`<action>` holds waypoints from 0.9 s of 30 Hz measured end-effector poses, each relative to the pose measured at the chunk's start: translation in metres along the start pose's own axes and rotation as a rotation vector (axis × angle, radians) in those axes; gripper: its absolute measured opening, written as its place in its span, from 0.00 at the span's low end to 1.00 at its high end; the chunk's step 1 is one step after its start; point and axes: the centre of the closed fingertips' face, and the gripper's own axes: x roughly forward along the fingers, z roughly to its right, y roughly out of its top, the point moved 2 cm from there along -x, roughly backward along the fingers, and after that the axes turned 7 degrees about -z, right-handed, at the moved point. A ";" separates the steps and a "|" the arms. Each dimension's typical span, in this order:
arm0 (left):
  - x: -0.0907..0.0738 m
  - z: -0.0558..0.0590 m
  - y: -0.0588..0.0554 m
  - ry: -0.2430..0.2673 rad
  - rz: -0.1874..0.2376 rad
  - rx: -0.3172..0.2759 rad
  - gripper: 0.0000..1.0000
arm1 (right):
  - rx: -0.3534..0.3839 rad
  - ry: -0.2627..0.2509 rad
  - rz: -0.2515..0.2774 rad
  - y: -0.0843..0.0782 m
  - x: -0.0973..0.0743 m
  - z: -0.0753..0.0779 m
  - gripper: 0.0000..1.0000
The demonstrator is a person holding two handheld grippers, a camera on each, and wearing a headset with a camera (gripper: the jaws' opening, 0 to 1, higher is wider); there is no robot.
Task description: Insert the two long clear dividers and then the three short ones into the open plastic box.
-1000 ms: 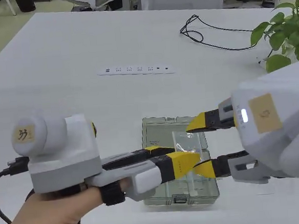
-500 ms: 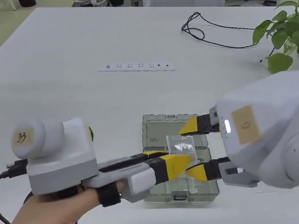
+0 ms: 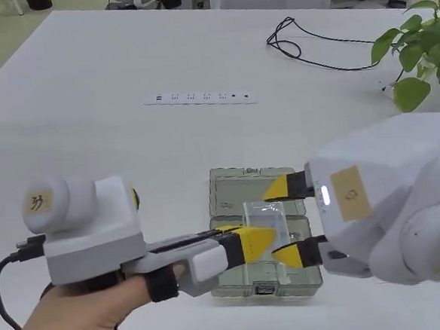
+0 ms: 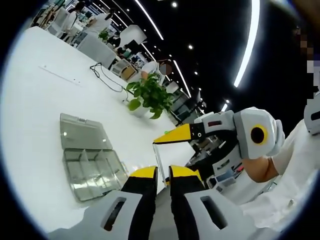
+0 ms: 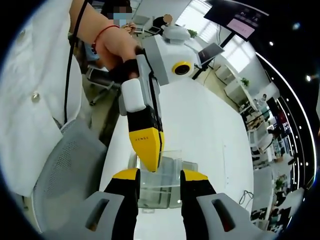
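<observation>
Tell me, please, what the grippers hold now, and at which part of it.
The left gripper pinches a clear divider by one edge, above the open plastic box. The right gripper stands open around it, not gripping.

The white tabletop (image 3: 90, 136) carries an open clear box (image 3: 233, 196) on the side near the person, its lid laid flat on the far side of the base. Well beyond the box lies a white power strip (image 3: 200, 100), its long side across the head view. Farther back and to the right, a black cable (image 3: 302, 50) lies in loose loops. Leaves of a plant (image 3: 423, 45) reach in at the right side.
</observation>
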 end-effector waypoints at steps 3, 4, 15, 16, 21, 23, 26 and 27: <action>0.001 -0.001 0.001 -0.004 0.001 -0.008 0.02 | -0.001 -0.002 -0.001 0.000 0.000 0.000 0.32; 0.001 -0.002 0.000 0.000 -0.001 -0.004 0.01 | 0.000 -0.002 -0.002 -0.001 0.000 0.000 0.32; 0.001 -0.005 0.000 0.009 -0.001 0.006 0.00 | -0.010 -0.011 -0.008 -0.001 0.002 0.002 0.32; 0.001 -0.006 0.000 0.010 0.001 0.006 0.00 | -0.012 -0.012 -0.008 -0.001 0.003 0.002 0.32; 0.001 -0.007 0.001 0.014 0.006 0.002 0.00 | -0.023 -0.020 -0.008 -0.001 0.003 0.003 0.33; 0.001 -0.008 0.002 0.016 0.008 -0.001 0.00 | -0.025 -0.021 -0.007 -0.001 0.004 0.003 0.33; 0.000 -0.008 0.002 0.016 0.012 -0.009 0.00 | -0.033 -0.025 -0.006 0.000 0.004 0.004 0.33; 0.000 -0.009 0.002 0.016 0.014 -0.010 0.00 | -0.039 -0.026 -0.006 0.000 0.004 0.004 0.33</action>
